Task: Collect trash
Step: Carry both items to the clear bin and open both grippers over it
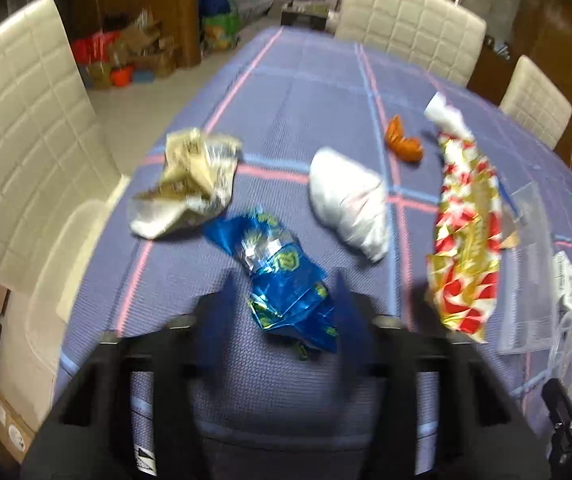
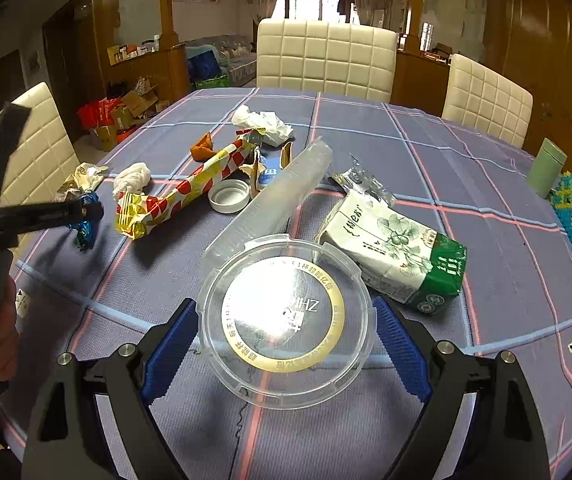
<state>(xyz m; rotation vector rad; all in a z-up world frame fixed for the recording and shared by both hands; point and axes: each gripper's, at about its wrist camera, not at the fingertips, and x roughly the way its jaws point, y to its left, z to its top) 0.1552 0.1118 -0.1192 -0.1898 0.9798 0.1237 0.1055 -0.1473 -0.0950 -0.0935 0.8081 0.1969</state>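
Your left gripper [image 1: 286, 300], jaws wide, straddles the blue wrapper [image 1: 281, 276], long axis running forward; right gripper [image 2: 286, 344] wide around clear lid [image 2: 286, 324].

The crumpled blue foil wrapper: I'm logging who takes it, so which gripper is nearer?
Left. The left gripper straddles the blue foil wrapper, fingers open; the right gripper is across the table, around the clear round plastic lid.

On my table [image 2: 366, 128] — three chairs [image 2: 326, 60], four wrappers [image 2: 181, 192], two tissue wads [image 2: 133, 176], two lids [image 2: 286, 320], one tissue pack [image 2: 394, 252].
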